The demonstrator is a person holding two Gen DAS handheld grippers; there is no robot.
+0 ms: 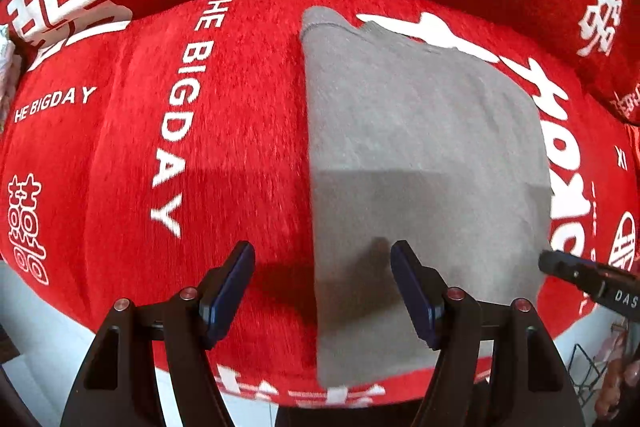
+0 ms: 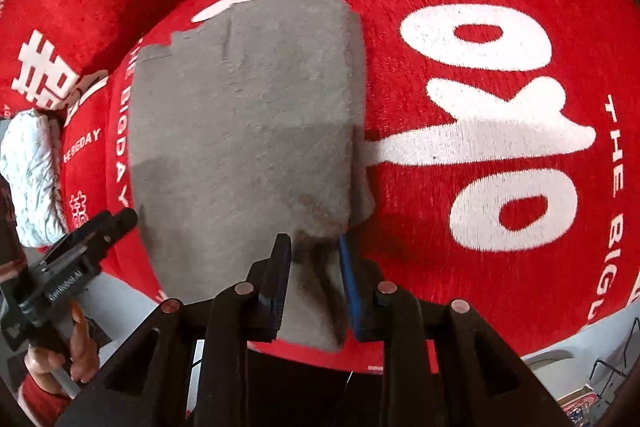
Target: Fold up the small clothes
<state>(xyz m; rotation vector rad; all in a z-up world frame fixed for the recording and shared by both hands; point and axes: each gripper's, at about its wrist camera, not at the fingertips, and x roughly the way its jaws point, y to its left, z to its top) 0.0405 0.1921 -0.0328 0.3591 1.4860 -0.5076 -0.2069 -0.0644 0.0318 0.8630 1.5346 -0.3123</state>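
A: That blanket (image 1: 240,131) is bright red with white lettering all over.
B: Yep, and the folded garment (image 1: 420,155) is plain grey. Hand-held gripper (image 1: 322,291) is black with blue pads.

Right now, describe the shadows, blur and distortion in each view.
Left wrist: fisheye bends the red cover into a dome; a hard-edged shadow darkens the near half of the grey garment; slight motion smear. Right wrist: same bulge, the same shadow band crosses the garment; edges soft.
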